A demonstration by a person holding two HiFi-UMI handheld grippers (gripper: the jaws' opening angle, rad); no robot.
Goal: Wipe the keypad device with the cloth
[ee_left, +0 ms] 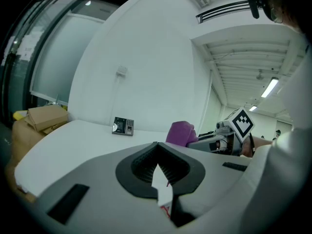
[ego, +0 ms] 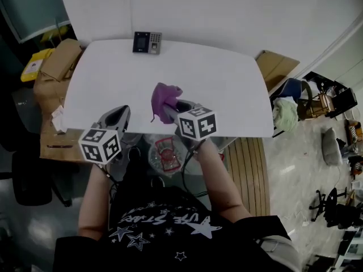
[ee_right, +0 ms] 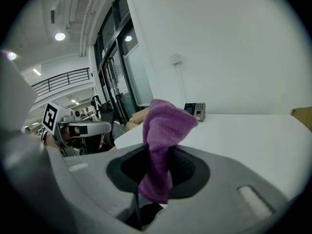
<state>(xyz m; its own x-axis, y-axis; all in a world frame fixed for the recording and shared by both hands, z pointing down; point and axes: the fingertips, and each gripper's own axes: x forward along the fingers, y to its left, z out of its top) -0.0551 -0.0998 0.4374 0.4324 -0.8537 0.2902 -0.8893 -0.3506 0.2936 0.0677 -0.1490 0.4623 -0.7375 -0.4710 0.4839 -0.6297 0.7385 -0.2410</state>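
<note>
I had R gripper (ee_right: 157,150) fingers clamped on cloth (ee_right: 165,123). L gripper (ee_left: 156,146) fingers were closed, empty; keypad device (ego: 147,42) sat well apart.

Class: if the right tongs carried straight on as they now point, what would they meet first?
Probably only bare table: the right tongs, shut on the purple cloth, aim left of the keypad device. Depth is unclear.
</note>
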